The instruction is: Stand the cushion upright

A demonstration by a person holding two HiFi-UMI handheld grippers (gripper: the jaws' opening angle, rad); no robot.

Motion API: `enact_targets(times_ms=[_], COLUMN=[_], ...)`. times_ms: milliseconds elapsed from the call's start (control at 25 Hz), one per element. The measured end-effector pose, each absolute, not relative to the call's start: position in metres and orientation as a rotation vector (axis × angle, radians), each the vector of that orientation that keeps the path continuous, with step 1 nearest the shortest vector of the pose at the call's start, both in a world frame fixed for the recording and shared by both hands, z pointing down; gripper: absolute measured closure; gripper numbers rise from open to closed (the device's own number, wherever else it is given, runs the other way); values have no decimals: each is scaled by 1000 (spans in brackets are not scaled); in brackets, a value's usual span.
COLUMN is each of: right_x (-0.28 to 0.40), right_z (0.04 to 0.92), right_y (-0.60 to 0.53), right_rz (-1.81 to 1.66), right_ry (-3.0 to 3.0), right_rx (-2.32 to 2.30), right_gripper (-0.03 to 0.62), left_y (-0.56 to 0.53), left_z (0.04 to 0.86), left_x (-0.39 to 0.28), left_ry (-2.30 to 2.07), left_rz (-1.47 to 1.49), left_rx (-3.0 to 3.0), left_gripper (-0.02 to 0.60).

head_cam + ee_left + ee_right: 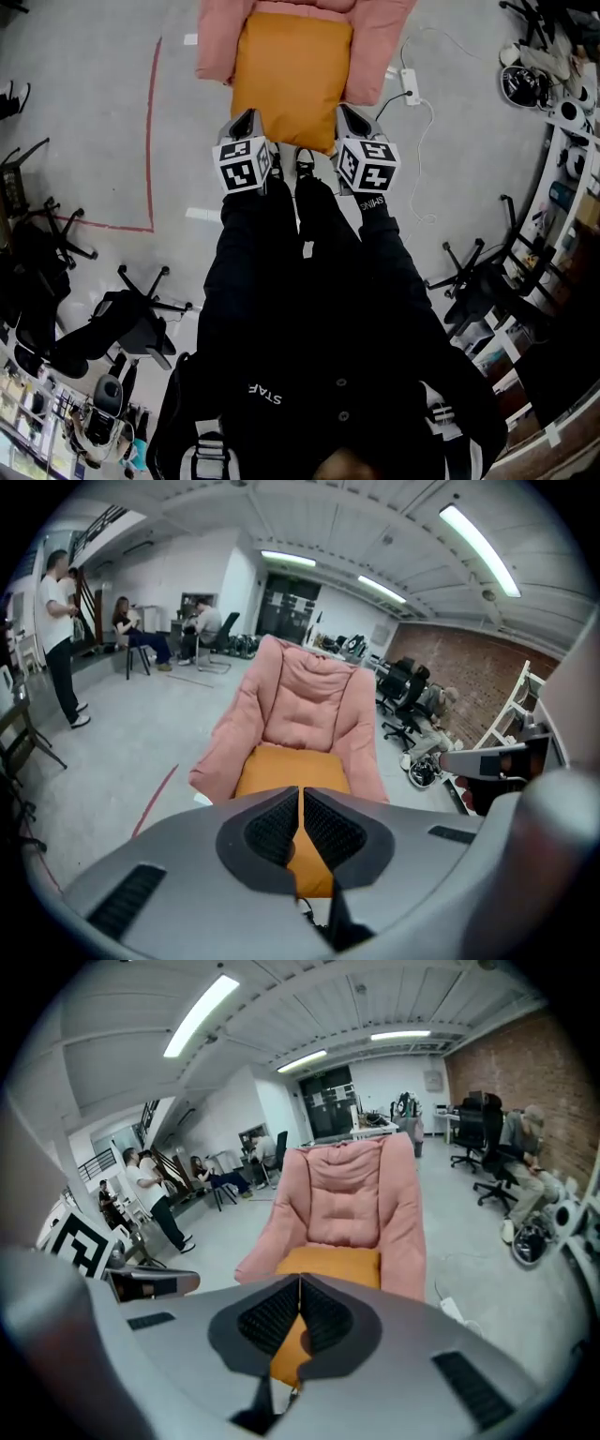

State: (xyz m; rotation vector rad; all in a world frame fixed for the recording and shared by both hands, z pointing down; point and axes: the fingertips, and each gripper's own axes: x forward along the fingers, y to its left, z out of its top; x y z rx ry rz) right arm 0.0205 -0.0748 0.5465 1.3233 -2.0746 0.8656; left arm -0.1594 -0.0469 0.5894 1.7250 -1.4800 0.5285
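In the head view, the orange cushion [291,75] lies flat on the seat of a pink padded chair [380,42] that stands on the grey floor [103,112]. The left claw [248,120] and the right claw [348,116] point at the cushion's near edge, one at each near corner. Whether either touches the cushion cannot be told from here. A red line [151,131] runs along the floor on the left, and a white power strip [409,81] lies to the right of the chair. In the left gripper view, the left claw [301,819] is closed with its ribbed pads together and nothing between them. The cushion [281,769] shows beyond the tips, lying on the seat of the pink chair [309,700] below its upright back. In the right gripper view, the right claw [300,1309] is likewise closed and empty. The cushion [336,1262] lies flat on the seat just past the claw, and the chair's back [354,1190] rises behind it.
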Motion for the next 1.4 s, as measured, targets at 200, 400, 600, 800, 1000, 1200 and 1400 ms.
enact_targets(times_ms=[200,400,600,800,1000,1200,1400], right_x=[25,38,47,50,46,39,39], right_z=[643,732,797,840,860,862,851], right_y=[-92,-117,-137,-144,-141,-142,-147], right_rz=[933,977,1041,1063,1047,1031,1025], right_ry=[-1969,-1900,-1847,-1786,-1765,-1771,-1802], right_rx=[1303,1296,1306,1275,1239,1202,1224], right_gripper=[579,578,455,336,358,483,571], left_y=[-76,-99,-123,-141,-140,-138,-141], left_z=[672,762,824,859,868,866,848], left_x=[-167,-161,-163,-163,-161,-158,-151], left_ry=[-1433,-1357,-1339,-1320,-1318,-1356,-1412], left_rz=[591,642,685,747,745,768,776], left_rx=[1701,1681,1668,1675,1685,1682,1702], left_gripper=[578,471,319,287,341,452,569])
